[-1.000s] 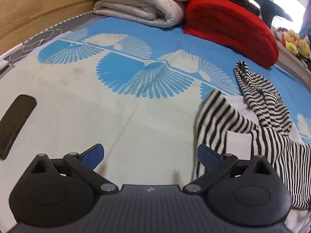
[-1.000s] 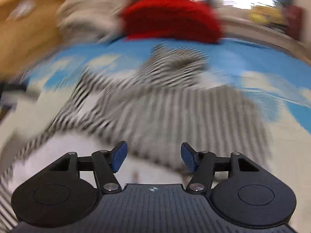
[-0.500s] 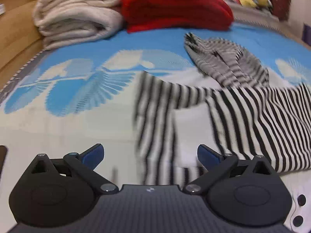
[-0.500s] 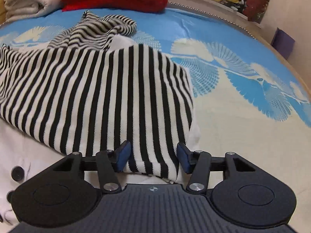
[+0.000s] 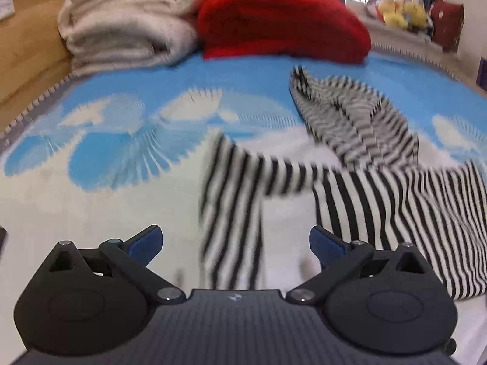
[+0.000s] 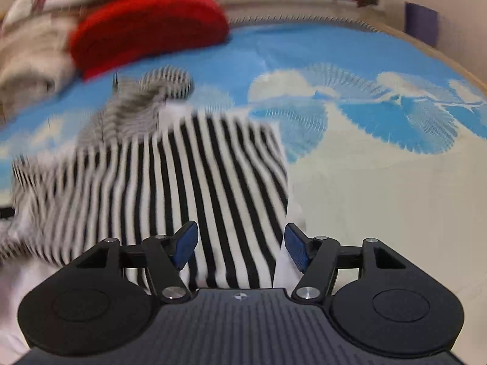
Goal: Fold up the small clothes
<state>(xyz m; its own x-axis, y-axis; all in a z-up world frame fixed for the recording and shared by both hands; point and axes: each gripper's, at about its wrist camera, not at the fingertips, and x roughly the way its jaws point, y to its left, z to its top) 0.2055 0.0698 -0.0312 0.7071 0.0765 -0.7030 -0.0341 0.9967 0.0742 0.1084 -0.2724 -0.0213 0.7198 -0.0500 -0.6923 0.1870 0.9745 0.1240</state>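
Between blue pads of right gripper [image 6: 240, 245]: hem edge of black-and-white striped garment [image 6: 194, 182], jaws part-open and just been widening, pads not pressing cloth. Left gripper [image 5: 236, 241] w/ jaws wide, striped sleeve [image 5: 231, 213] lying between them, untouched. Garment spread flat on bed [image 5: 76, 206], stripes running lengthwise, white lining showing at edges, striped hood [image 5: 350, 121] bunched at far end. Dark buttons just visible at lower right corner in left wrist view. Bedsheet blue and cream w/ fan print. Beyond hood, well apart: red folded blanket [image 5: 280, 24], beige folded blankets [image 5: 127, 30] beside it, wooden headboard [image 5: 27, 36] at left, yellow plush toys [image 5: 398, 12] on sill. Both views motion-blurred.
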